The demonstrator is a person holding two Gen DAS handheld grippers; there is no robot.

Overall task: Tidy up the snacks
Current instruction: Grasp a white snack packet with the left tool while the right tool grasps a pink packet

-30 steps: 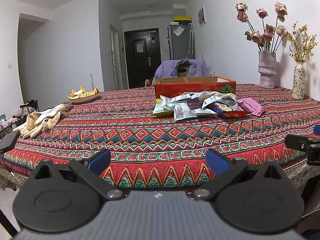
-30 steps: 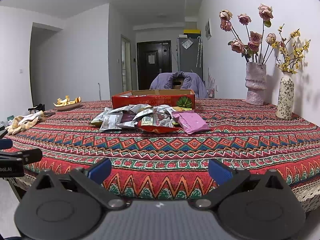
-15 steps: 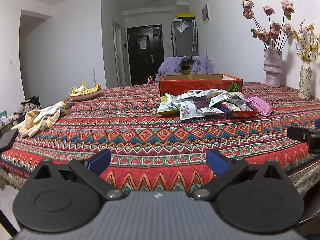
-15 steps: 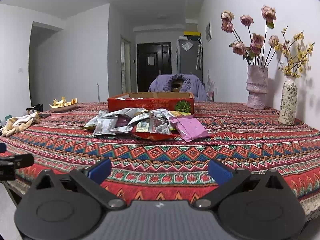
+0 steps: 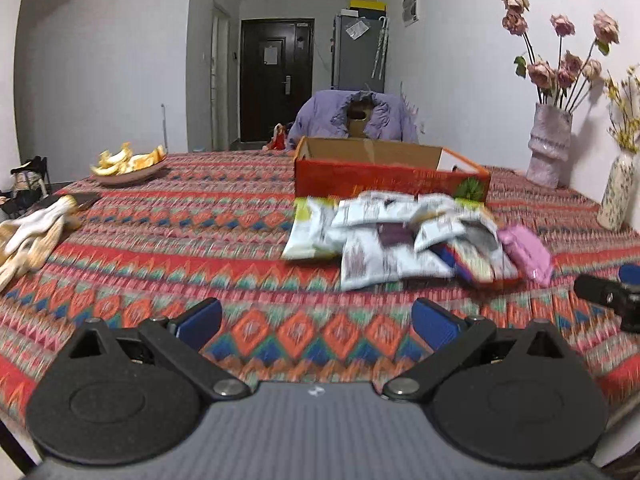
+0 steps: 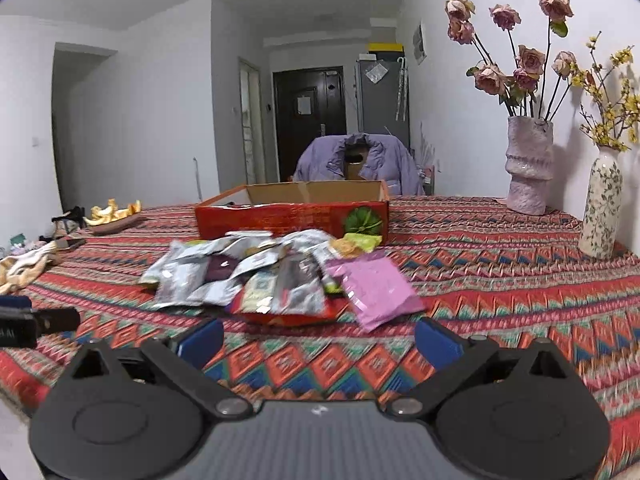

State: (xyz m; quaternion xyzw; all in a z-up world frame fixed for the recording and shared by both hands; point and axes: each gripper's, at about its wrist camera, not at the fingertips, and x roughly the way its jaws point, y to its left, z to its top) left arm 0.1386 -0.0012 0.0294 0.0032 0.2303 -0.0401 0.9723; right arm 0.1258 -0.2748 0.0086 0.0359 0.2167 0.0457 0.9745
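Note:
A pile of snack packets (image 5: 400,240) lies on the patterned tablecloth, in front of an open red cardboard box (image 5: 384,172). The pile (image 6: 260,276) and box (image 6: 292,212) also show in the right wrist view, with a pink packet (image 6: 374,288) at the pile's right edge. My left gripper (image 5: 316,320) is open and empty, above the table short of the pile. My right gripper (image 6: 318,340) is open and empty, just short of the pile's near edge. Each gripper shows at the edge of the other's view.
Two vases of flowers (image 6: 528,168) (image 6: 600,204) stand at the right by the wall. A plate of orange peel (image 5: 128,164) and cloth gloves (image 5: 32,232) lie at the left. A chair with a purple jacket (image 5: 352,116) stands behind the table.
Both grippers have moved forward over the table edge and up, closer to the snack pile. Both stay open.

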